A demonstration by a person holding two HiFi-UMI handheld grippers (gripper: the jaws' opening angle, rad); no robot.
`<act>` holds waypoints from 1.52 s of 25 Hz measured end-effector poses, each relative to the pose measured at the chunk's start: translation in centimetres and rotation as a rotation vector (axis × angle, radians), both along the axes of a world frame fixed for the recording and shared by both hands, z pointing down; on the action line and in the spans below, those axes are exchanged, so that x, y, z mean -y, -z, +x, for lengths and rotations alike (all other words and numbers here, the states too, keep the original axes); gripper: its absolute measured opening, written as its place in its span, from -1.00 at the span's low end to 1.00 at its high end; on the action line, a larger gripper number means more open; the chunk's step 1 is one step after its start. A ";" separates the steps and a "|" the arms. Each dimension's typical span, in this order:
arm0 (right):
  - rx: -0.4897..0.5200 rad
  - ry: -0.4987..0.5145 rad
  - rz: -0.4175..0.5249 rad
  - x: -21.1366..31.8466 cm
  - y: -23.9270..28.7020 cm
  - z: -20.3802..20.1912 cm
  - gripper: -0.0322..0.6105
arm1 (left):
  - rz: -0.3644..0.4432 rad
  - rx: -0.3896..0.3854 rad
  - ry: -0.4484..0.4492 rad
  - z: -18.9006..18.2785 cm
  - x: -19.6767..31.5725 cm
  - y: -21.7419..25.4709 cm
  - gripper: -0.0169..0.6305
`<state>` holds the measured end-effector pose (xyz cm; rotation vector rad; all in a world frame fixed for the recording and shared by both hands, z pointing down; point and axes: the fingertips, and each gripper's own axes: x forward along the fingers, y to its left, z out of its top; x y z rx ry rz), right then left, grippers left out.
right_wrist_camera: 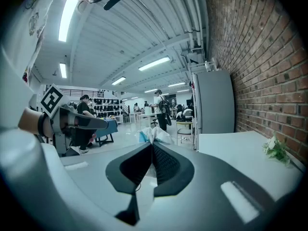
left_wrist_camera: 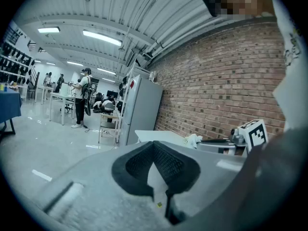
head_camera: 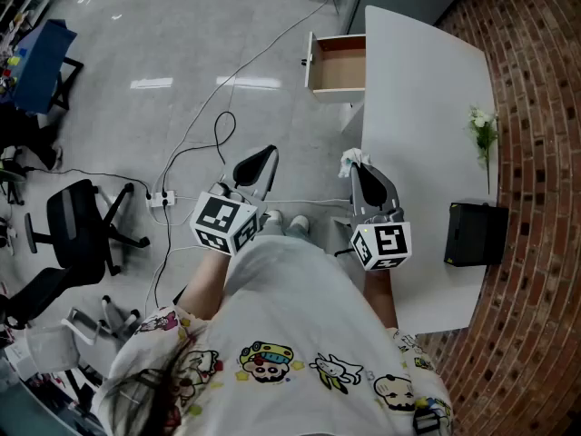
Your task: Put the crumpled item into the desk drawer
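**Crumpled item pinched in right gripper at the desk's edge**

The right gripper (head_camera: pixel 357 169) has its jaws closed on the crumpled item (head_camera: pixel 352 160), a white wad that sticks out past the tips. It hangs just off the desk's (head_camera: pixel 427 89) left edge, near the middle of that edge. In the right gripper view the wad (right_wrist_camera: pixel 155 134) sits pinched at the very point where the two jaws meet.

The left gripper (head_camera: pixel 268 155) is farther left of the desk, over the floor, apart from the right one. Its jaws are pressed together with nothing between them, as the left gripper view (left_wrist_camera: pixel 154 146) shows.

The drawer (head_camera: pixel 338 64) stands pulled out from the desk's far left side; its wooden inside is bare. The wad is well apart from it.

On the desk, flowers (head_camera: pixel 482 130) lie near the right edge, and a black box (head_camera: pixel 477 234) sits at the near right edge.
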<state>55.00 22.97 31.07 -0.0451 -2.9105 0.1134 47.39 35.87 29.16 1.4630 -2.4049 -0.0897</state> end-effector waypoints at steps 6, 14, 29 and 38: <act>0.022 -0.011 -0.009 0.0 0.2 1.3 -0.86 | -0.008 0.031 0.019 1.0 -1.0 0.5 -0.95; 0.045 -0.005 -0.028 0.1 0.9 0.7 -0.86 | -0.017 0.079 0.102 -0.1 -3.5 1.1 -0.95; 0.006 0.023 -0.024 0.6 0.7 -14.2 -0.85 | 0.021 0.033 0.156 -15.2 -3.9 -0.6 -0.95; 0.008 0.023 -0.014 0.8 1.4 -25.7 -0.85 | 0.014 0.048 0.176 -27.1 -5.2 0.1 -0.95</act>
